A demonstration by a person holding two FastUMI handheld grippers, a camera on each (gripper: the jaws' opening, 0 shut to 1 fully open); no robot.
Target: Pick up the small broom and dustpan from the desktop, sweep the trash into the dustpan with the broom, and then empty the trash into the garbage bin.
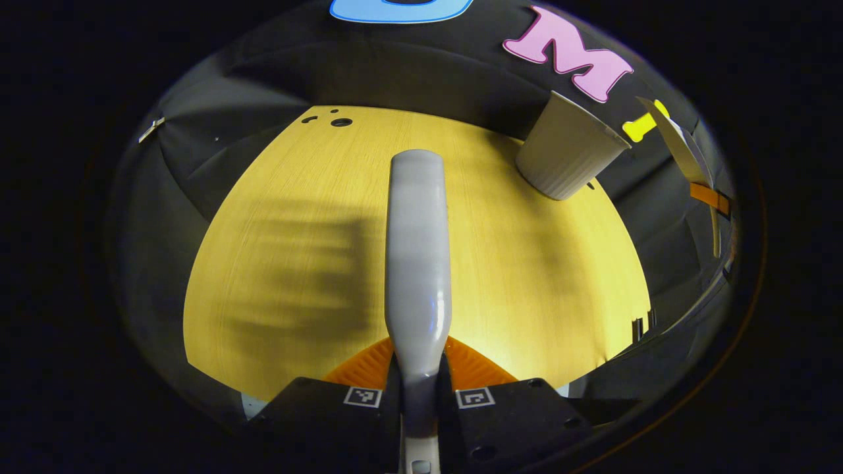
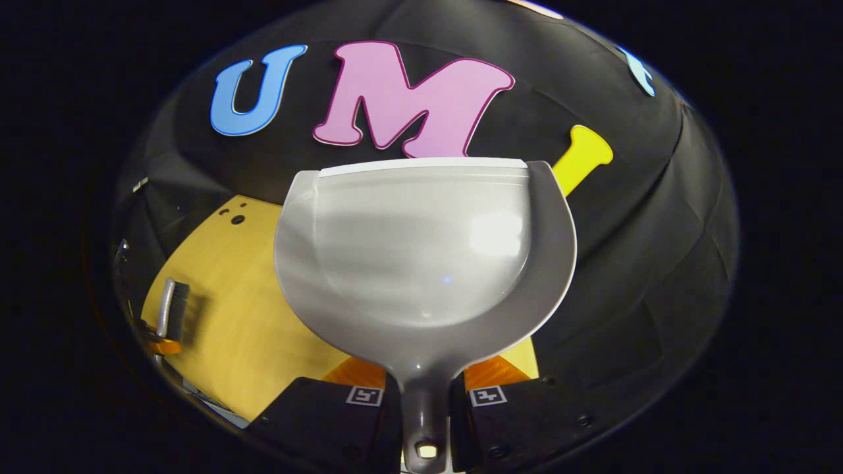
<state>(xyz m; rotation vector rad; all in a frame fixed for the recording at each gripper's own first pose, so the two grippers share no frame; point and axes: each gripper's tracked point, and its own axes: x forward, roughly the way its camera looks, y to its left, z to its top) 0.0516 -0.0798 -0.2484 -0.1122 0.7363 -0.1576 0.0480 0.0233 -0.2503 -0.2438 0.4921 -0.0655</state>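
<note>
In the left gripper view my left gripper (image 1: pixel 418 388) is shut on the handle of the small grey broom (image 1: pixel 418 263), which points straight ahead over the yellow wooden desktop (image 1: pixel 527 276). The pale ribbed garbage bin (image 1: pixel 566 155) stands at the far right of the desk. Right of the bin, the dustpan (image 1: pixel 681 145) shows edge-on in the air. In the right gripper view my right gripper (image 2: pixel 425 395) is shut on the handle of the grey dustpan (image 2: pixel 421 257); its scoop faces me and looks empty. Far left, the broom (image 2: pixel 170 306) hangs over the desk.
The desk (image 2: pixel 250 316) ends at black cloth walls on all sides. Small round holes (image 1: pixel 341 122) mark its far left corner. The broom's bristles cast a striped shadow (image 1: pixel 303 276) on the wood to the left of the handle.
</note>
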